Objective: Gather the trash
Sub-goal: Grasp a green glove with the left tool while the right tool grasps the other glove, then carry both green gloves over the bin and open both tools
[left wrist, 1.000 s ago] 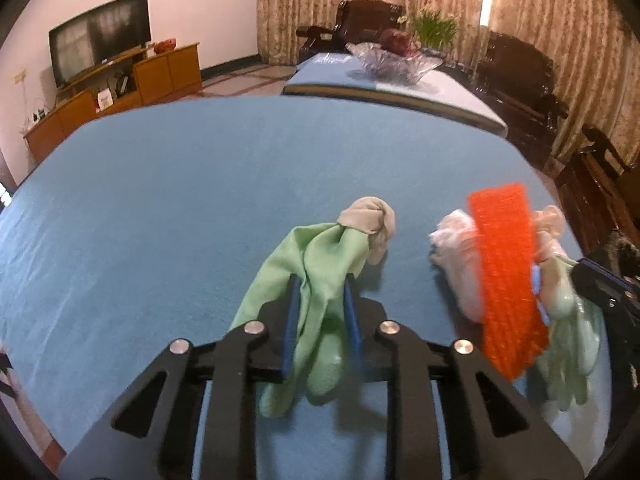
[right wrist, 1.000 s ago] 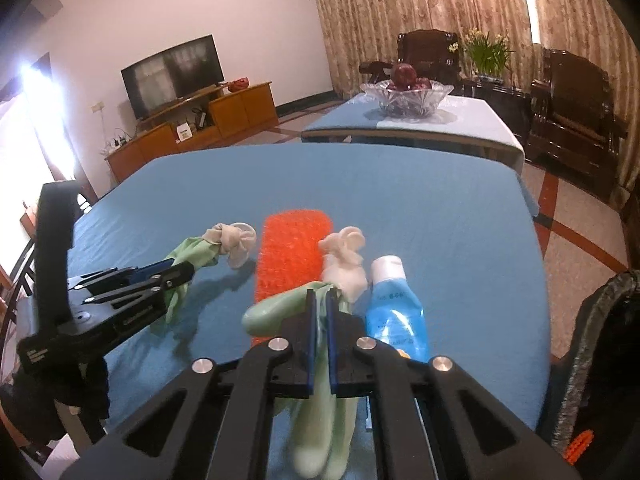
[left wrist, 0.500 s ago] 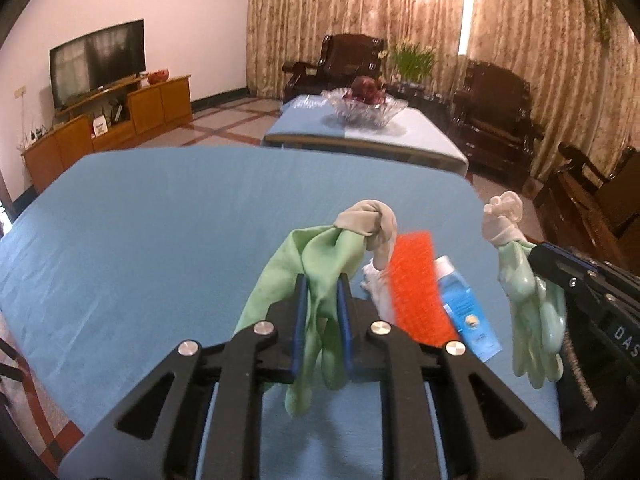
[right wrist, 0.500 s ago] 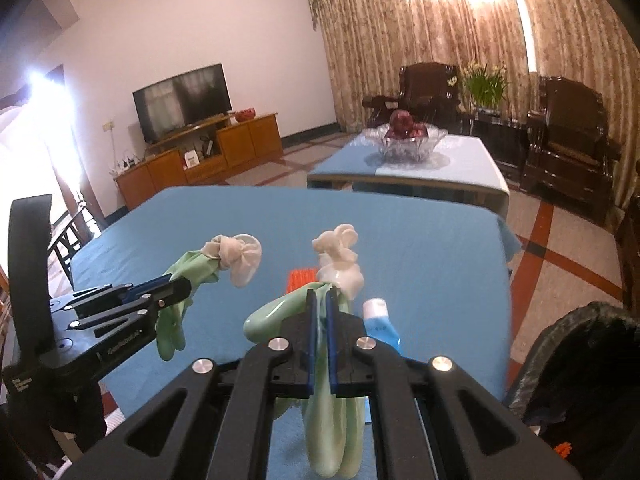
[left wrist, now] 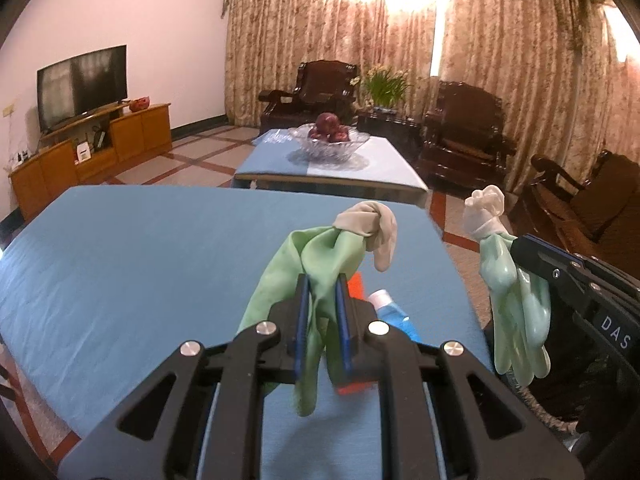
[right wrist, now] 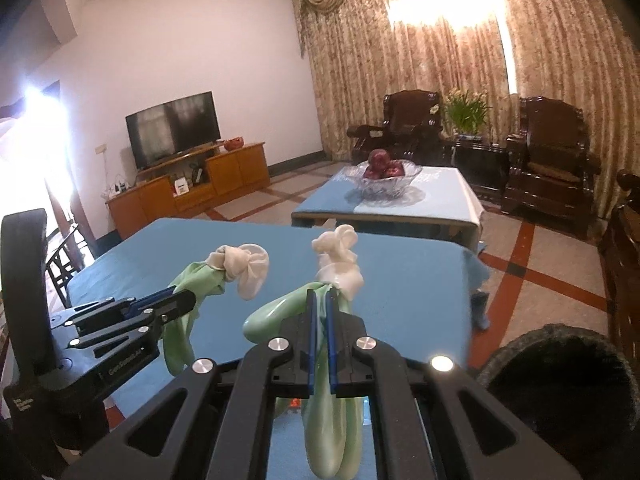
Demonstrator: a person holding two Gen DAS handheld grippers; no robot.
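Two green gloves hang limp above the tabletop [left wrist: 140,272], one [left wrist: 316,264] clamped in the left hand-held gripper [left wrist: 322,320], one [right wrist: 332,420] in the right hand-held gripper [right wrist: 320,336]; the black bin [right wrist: 560,380] sits low right, nearer the right hand

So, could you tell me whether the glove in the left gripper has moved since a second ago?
Yes. The green glove clamped in the left gripper has gone up: it lay on the blue table and now hangs above it.
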